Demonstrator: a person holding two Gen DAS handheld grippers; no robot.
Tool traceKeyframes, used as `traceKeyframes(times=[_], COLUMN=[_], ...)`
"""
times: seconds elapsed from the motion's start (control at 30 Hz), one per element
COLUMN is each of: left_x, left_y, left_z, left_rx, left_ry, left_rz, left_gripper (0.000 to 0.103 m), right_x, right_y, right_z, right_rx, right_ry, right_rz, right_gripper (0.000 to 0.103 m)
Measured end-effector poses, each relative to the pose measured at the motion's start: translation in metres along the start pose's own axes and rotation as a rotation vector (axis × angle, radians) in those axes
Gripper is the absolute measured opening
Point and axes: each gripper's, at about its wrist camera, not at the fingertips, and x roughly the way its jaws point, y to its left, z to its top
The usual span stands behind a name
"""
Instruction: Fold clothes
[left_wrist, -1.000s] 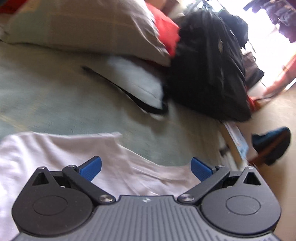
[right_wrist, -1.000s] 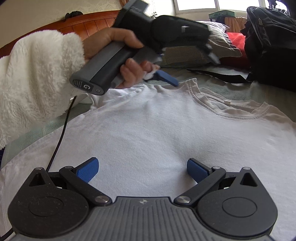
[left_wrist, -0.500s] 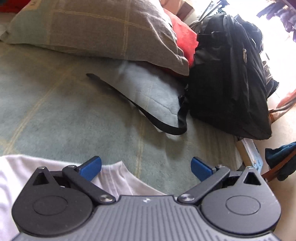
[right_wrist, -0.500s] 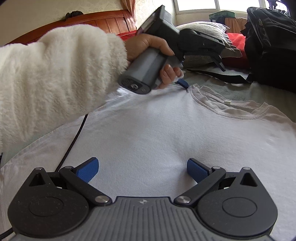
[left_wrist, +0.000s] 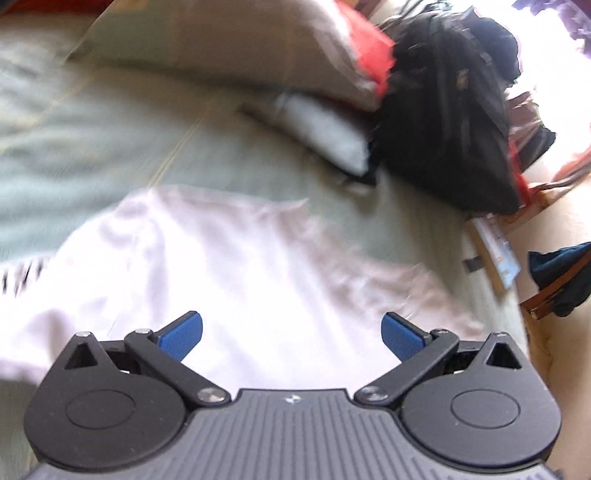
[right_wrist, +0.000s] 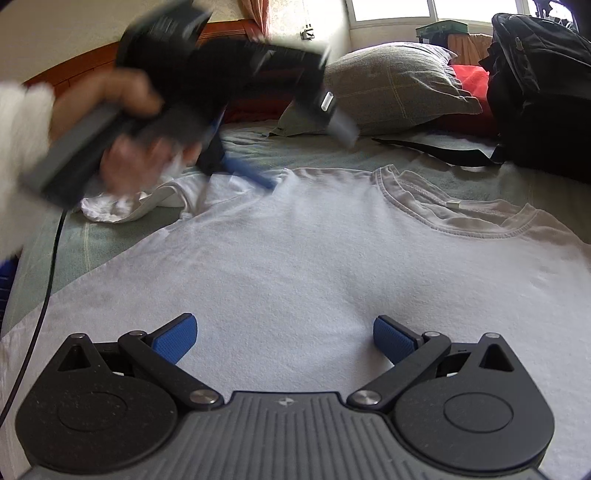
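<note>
Lying flat on the green bedspread (right_wrist: 122, 229), our white T-shirt (right_wrist: 295, 266) faces collar (right_wrist: 443, 214) toward the grey pillow (right_wrist: 391, 88). We judge it light, limp and prone to bunching, best pinched at a shoulder seam or hem. Our left gripper (left_wrist: 291, 332) and right gripper (right_wrist: 285, 338) both hover over it, jaws spread wide and empty.

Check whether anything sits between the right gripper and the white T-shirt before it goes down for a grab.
Nothing visible does. The right gripper is open directly over the white T-shirt, bare cloth between its fingers. The left gripper is off by the far sleeve.
</note>
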Motion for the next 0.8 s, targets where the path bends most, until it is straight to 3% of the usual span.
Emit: traceKeyframes(times=[0.17, 0.33, 0.57, 0.8], left_x=[0.007, -0.017, -0.103, -0.185], left_y=[0.019, 0.009, 0.024, 0.109], left_z=[0.003, 0.012, -0.029, -0.092], left_rx=[-0.038, -0.02, 0.027, -0.072], left_ry=[-0.106, -0.145, -0.205, -0.289], left_rz=[0.049, 0.111, 0.117, 0.139], left_gripper=[0.102, 0.102, 0.102, 0.102], right_x=[-0.003, -0.003, -0.002, 0.003], right_y=[-0.001, -0.001, 0.0, 0.0], right_z=[-0.001, -0.002, -0.002, 0.005], right_rx=[0.011, 0.009, 0.0, 0.004], right_ry=[-0.006, -0.006, -0.002, 0.014], right_rz=[0.004, 0.003, -0.002, -0.004], right_gripper=[0.103, 0.103, 0.103, 0.103])
